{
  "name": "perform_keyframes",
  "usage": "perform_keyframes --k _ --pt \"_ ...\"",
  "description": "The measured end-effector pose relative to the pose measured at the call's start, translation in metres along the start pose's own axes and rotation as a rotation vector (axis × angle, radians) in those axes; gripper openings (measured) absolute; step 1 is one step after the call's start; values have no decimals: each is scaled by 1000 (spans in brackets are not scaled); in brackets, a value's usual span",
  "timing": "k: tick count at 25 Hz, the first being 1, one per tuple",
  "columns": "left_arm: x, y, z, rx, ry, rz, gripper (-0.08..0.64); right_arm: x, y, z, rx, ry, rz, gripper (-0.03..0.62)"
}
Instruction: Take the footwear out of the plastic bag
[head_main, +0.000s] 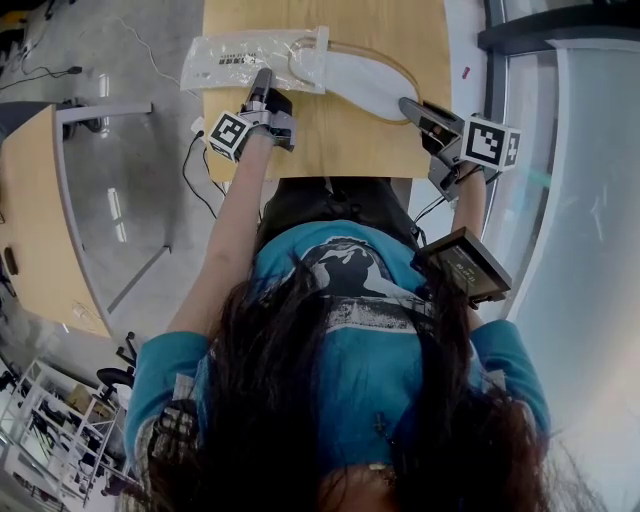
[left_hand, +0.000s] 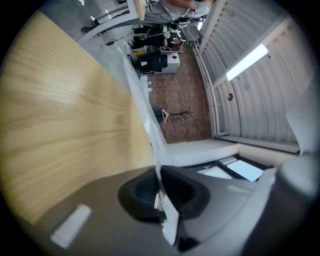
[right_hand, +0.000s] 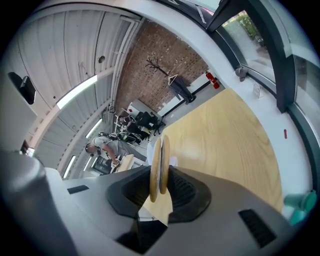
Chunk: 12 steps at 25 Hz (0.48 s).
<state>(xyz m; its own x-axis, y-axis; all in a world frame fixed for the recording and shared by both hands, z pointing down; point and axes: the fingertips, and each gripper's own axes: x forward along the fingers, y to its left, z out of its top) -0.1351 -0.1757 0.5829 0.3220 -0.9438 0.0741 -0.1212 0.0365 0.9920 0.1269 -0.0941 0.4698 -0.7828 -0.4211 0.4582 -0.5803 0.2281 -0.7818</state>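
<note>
Slippers (head_main: 365, 80): thin, flat pair w/ tan soles, prob. light & floppy. They lie on worktop (head_main: 340, 140), one end seemingly inside mouth of plastic bag (head_main: 240, 60). Right tongs (head_main: 405, 104) clamp both soles at the free end, a sound spot to hold. Left tongs (head_main: 264, 78) are closed tight on the bag's film, which is prob. slick & could slip. Worktop is smooth pale wood, so little drag. Room: grey floor (head_main: 130, 200), second desk (head_main: 40, 220) at left.

One bag (head_main: 245, 58), two slippers (head_main: 372, 88), two tongs (head_main: 264, 78).
</note>
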Motion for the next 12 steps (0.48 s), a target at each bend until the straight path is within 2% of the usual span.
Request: perform_keyframes --k 4,7,10,12 --pt "5 1 5 112 44 58 -2 -5 -1 0 -18 -1 -22 91" --pt "2 10 19 134 -6 121 -2 -10 -9 0 -15 -9 -50 91" --pt "-5 21 29 201 -31 197 -2 -16 -19 3 5 -31 -79 89" --pt "-10 28 35 216 -50 245 -2 -21 -24 6 10 -52 -104 84"
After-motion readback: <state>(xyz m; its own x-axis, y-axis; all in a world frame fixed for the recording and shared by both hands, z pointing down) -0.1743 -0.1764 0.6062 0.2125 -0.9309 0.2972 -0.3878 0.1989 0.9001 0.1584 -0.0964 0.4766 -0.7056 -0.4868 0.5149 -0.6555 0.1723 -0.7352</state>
